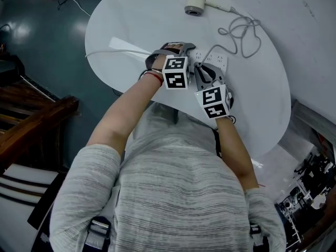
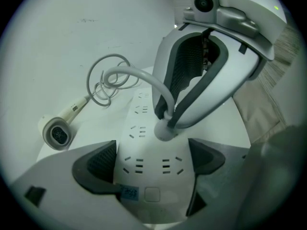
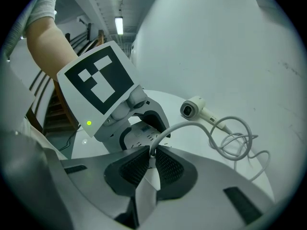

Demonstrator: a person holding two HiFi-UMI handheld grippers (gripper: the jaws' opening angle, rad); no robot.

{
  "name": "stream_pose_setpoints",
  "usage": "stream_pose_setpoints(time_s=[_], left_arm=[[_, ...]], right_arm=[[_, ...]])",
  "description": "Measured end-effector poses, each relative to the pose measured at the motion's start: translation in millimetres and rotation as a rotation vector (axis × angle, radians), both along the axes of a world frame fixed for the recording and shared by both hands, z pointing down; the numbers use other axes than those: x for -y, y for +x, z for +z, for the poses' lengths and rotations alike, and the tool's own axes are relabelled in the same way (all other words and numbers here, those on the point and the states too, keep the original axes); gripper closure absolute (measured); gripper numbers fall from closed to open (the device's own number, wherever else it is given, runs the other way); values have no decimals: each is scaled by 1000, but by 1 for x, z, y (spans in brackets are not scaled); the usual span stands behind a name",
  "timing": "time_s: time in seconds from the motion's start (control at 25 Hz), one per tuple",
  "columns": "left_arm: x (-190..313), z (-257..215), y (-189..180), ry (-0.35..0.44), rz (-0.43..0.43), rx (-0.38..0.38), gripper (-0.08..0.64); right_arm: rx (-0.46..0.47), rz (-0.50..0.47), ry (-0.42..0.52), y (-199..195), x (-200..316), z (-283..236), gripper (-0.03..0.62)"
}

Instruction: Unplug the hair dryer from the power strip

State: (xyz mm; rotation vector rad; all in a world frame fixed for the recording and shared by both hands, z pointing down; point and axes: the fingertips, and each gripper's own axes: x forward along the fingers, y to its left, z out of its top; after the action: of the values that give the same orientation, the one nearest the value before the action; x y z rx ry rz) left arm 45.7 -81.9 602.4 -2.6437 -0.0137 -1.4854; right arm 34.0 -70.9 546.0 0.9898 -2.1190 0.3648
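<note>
We have the right gripper (image 3: 152, 152) with its jaws clenched on the plug (image 2: 163, 132), right at the neck where the cable (image 3: 192, 123) leaves it. The plug sits seated in a socket of the power strip (image 2: 139, 114), a little in from the strip's near end. That near end lies in the left gripper (image 2: 152, 163), whose jaws grasp the strip with one pad on each long edge and pin it to the worktop (image 1: 131, 20).

We judge the plug to be small, hard and smooth, with a rounded body, so the pads could slide off it. The hold belongs low on the body, close to the strip's face, not up on the cable. The cable looks soft and springy and would only bend or strain if we pulled there. The pins are likely gripped by friction, so we expect a firm pull straight away from the strip. The strip itself looks light and would lift with the plug unless the left jaws bear down on it.

Beyond the strip's far end the cable lies in loose coils, and past those the hair dryer (image 1: 197, 3) rests on its side, well apart from the strip. With that slack, we expect no drag from it.
</note>
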Motion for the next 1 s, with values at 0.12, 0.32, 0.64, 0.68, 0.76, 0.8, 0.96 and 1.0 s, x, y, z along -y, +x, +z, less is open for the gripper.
stream_pose_setpoints(time_s=[0.12, 0.32, 0.64, 0.68, 0.76, 0.8, 0.96, 1.0], left_arm=[[-1, 0, 0, -7, 0, 4, 98], [-3, 0, 0, -11, 5, 1, 98], [0, 4, 1, 2, -9, -6, 97], [0, 4, 1, 1, -9, -5, 97], [0, 5, 1, 0, -9, -1, 97], [0, 5, 1, 0, -8, 0, 98], [-4, 1, 1, -6, 10, -3, 98], [-4, 0, 0, -6, 14, -4, 98]], right_arm=[[-4, -5, 4, 0, -1, -1, 538], [4, -2, -15, 0, 0, -1, 538], [21, 5, -30, 1, 4, -2, 538], [13, -1, -22, 1, 3, -2, 538], [-6, -13, -7, 1, -1, -2, 538], [-11, -12, -4, 1, -3, -2, 538], [-13, -16, -21, 1, -3, -1, 538], [-11, -19, -31, 1, -2, -1, 538]])
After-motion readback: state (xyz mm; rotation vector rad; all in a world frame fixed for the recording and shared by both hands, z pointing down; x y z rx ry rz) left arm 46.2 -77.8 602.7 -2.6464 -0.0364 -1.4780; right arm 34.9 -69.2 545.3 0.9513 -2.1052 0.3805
